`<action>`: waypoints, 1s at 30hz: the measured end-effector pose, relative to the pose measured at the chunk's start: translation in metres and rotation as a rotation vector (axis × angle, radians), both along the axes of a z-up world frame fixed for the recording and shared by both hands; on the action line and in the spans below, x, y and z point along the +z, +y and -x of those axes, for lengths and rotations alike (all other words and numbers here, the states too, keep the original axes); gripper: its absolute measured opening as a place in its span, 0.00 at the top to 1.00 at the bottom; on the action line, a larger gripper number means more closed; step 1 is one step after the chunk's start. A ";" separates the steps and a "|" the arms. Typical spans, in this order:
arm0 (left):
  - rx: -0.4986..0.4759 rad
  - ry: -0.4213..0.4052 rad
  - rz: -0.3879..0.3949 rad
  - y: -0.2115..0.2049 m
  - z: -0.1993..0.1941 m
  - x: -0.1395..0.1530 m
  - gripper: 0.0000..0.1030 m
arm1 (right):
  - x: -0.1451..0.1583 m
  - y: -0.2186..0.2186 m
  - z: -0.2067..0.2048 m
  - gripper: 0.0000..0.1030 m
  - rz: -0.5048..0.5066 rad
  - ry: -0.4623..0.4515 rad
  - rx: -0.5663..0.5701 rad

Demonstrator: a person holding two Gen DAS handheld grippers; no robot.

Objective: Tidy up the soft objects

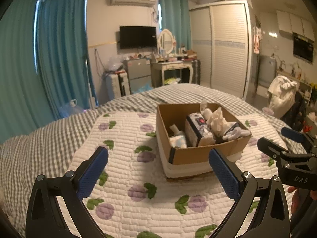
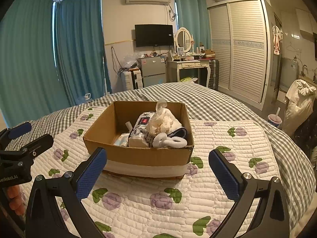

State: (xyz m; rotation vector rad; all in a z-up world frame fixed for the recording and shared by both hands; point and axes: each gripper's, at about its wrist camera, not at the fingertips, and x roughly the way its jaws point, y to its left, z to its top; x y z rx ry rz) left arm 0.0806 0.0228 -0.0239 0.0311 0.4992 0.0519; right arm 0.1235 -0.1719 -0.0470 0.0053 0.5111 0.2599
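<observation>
An open cardboard box [image 1: 190, 154] [image 2: 138, 154] sits on a white quilted pad with purple flowers [image 1: 126, 138] [image 2: 218, 138] on the bed. Inside lie a wrapped tissue pack [image 1: 196, 130] [image 2: 138, 132], a crumpled cream cloth [image 1: 217, 122] [image 2: 162, 119], a white looped soft item [image 1: 235, 132] [image 2: 170, 141] and a pale blue-white pack [image 1: 178, 140] [image 2: 121, 140]. My left gripper [image 1: 158, 174] is open, held in front of the box and to its left. My right gripper [image 2: 157, 175] is open, just before the box's near wall. Nothing sits between either pair of fingers.
A grey checked bedspread [image 1: 39, 138] [image 2: 218, 103] covers the bed. Beyond its far edge stand a small fridge [image 2: 152, 71], a dressing table [image 2: 188, 65] and a wardrobe [image 2: 239, 47]. A drink cup [image 2: 274, 120] and a cream cloth bundle [image 2: 297, 103] are at the right.
</observation>
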 end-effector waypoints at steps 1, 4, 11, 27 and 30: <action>-0.001 0.000 0.001 0.000 0.000 0.000 0.00 | 0.000 0.000 0.000 0.00 0.001 0.001 0.000; 0.000 0.000 -0.002 0.000 0.000 0.000 0.00 | -0.001 -0.001 -0.001 0.00 -0.001 0.006 0.003; 0.000 -0.002 -0.010 -0.001 0.001 0.000 0.00 | 0.000 0.001 0.000 0.00 0.004 0.001 0.002; 0.005 -0.007 -0.013 0.000 0.002 0.000 0.00 | 0.001 0.003 -0.002 0.00 0.003 0.002 0.001; 0.002 -0.004 -0.017 -0.001 0.001 0.000 0.00 | 0.000 0.002 -0.003 0.00 0.005 0.005 0.000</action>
